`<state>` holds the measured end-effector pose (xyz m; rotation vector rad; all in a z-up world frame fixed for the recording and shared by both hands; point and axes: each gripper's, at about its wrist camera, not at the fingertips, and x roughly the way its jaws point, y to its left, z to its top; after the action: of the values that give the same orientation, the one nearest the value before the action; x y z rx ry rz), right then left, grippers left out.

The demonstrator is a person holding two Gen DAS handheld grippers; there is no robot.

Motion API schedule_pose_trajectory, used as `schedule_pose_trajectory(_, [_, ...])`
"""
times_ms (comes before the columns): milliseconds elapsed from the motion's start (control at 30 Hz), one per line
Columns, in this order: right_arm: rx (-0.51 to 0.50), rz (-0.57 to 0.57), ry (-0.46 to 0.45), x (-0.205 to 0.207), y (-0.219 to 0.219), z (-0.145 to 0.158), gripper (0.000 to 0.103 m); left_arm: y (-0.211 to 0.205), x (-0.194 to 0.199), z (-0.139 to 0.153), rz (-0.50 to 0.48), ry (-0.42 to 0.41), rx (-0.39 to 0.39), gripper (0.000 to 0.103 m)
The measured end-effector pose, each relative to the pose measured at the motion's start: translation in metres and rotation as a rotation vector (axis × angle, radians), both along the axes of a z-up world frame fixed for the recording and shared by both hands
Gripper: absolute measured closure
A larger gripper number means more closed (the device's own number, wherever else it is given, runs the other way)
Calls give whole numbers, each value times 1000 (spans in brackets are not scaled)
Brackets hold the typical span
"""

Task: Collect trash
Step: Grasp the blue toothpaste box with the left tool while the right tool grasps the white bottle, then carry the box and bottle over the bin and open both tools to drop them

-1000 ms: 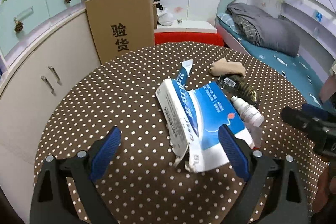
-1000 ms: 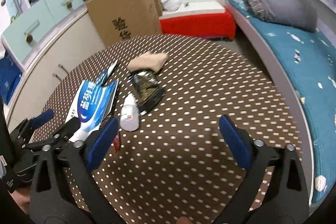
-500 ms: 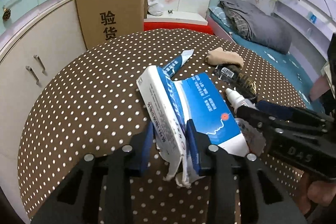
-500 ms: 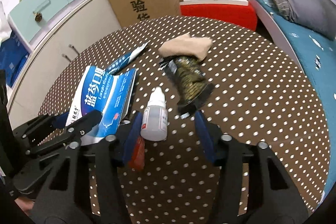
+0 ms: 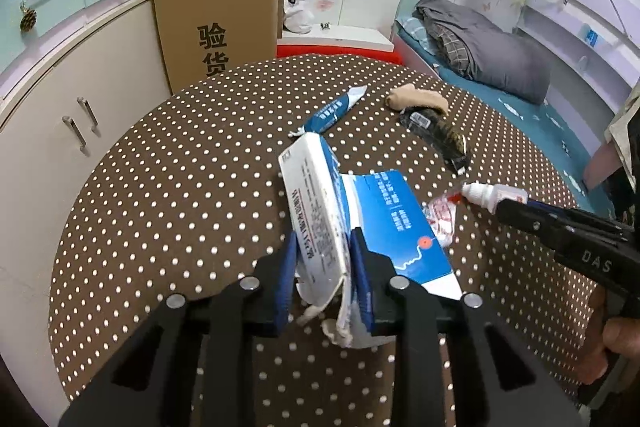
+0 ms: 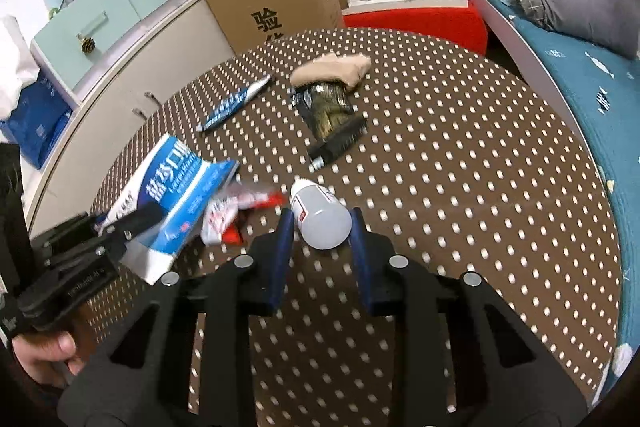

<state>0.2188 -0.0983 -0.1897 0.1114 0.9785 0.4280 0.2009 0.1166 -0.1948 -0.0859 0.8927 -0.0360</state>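
My left gripper [image 5: 323, 254] is shut on a torn blue and white cardboard box [image 5: 320, 211], held just above the dotted table; the box also shows in the right wrist view [image 6: 176, 183]. My right gripper [image 6: 320, 227] is shut on a small white dropper bottle [image 6: 320, 217], seen in the left wrist view [image 5: 494, 195] lifted off the table. A red and white crumpled wrapper [image 6: 236, 211] lies between them. A blue toothpaste tube [image 5: 334, 113], a beige sock [image 5: 418, 99] and a dark packet [image 5: 438, 133] lie farther back.
The round table [image 5: 180, 187] has a brown cloth with white dots. A large cardboard box [image 5: 218, 23] stands behind it, white cabinets at the left, a red bench [image 6: 416, 21] at the back, a bed [image 6: 580, 39] at the right.
Both grippers went from wide open to shut: the left closed on the torn box, the right closed on the dropper bottle. Both items are lifted slightly.
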Motion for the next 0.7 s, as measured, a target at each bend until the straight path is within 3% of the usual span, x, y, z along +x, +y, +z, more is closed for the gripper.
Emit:
schedule_pose_trajectory(133, [-14,23,0,-4,2,-3,68,-3,1,-5,2,17,30,73])
schedule_pose_trajectory(167, [-26,20,-7,-4,3,-1,58,-3,2,-5,1,17,37,73])
schedule_pose_trajectory(267, [-51,33,-27,1,12,1,57,-4,9,-8,-4,20,42,72])
schedule_pose_trajectory(367, [-81,42,-26,6,19,-3,75,-1,12,-7,-7,22,23,75])
schedule_pose_trajectory(700, [32,-36,-80,-10,-27,26,79,7,-8,29,20,-61,-5,78])
